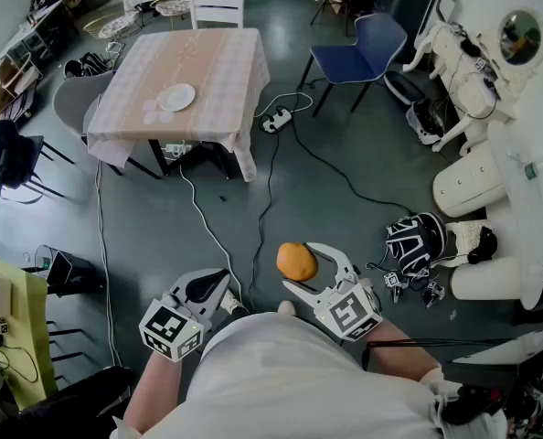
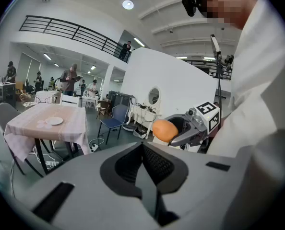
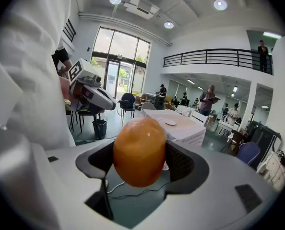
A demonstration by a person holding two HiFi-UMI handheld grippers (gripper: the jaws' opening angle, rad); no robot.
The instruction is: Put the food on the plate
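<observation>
The right gripper (image 1: 308,270) clamps the round orange food (image 3: 139,150) between widely spread jaws, up in the air over the floor. The left gripper (image 2: 143,166) has its jaws together, empty. The plate (image 1: 176,97) sits toward the table's (image 1: 221,58) near edge, well apart.

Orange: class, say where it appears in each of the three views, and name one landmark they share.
Head view: lower centre, orange held in the right gripper.
Left gripper view: right of centre, in that gripper.
Right gripper view: dead centre, between the jaws.
Shared landmark: white plate on the cloth-covered table.
</observation>
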